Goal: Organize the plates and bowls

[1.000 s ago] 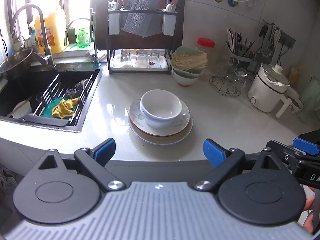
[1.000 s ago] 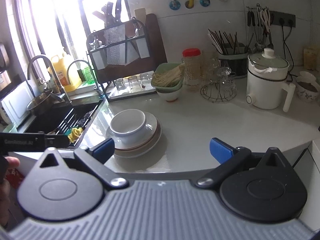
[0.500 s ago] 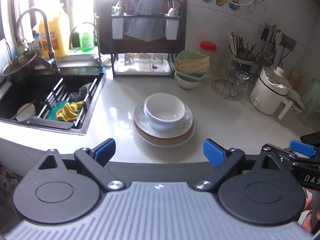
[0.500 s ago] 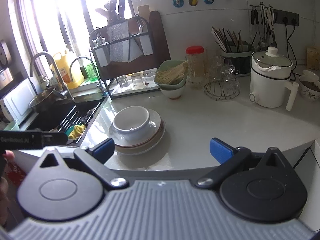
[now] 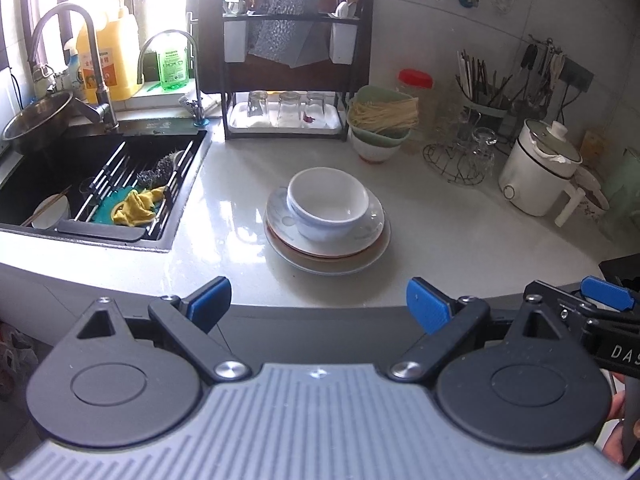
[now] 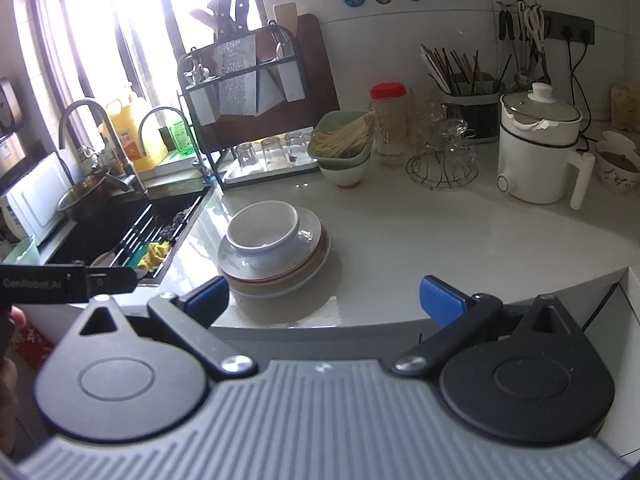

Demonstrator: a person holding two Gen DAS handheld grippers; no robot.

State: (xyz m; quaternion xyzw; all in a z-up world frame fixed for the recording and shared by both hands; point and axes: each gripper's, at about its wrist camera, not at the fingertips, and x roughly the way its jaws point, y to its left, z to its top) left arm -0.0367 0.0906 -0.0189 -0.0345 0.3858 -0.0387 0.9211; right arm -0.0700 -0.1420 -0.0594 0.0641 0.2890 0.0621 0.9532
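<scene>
A white bowl [image 5: 327, 202] [image 6: 263, 232] sits on a stack of plates [image 5: 326, 254] [image 6: 308, 268] in the middle of the white counter [image 5: 440, 240]. My left gripper [image 5: 319, 306] is open and empty, held off the counter's front edge, short of the stack. My right gripper [image 6: 325, 300] is also open and empty, off the front edge and slightly right of the stack. Each gripper shows at the edge of the other's view.
A black sink [image 5: 92, 184] with a rack, yellow cloth and a bowl lies left. At the back stand a dish rack [image 5: 288, 60] with glasses, stacked bowls holding noodles [image 5: 380, 128], a wire basket of glasses [image 5: 460, 160] and a white electric pot [image 5: 538, 168].
Both grippers have drawn back and risen slightly, so the stack looks smaller and farther in both views. Both stay open; bowl and plates have not moved.
</scene>
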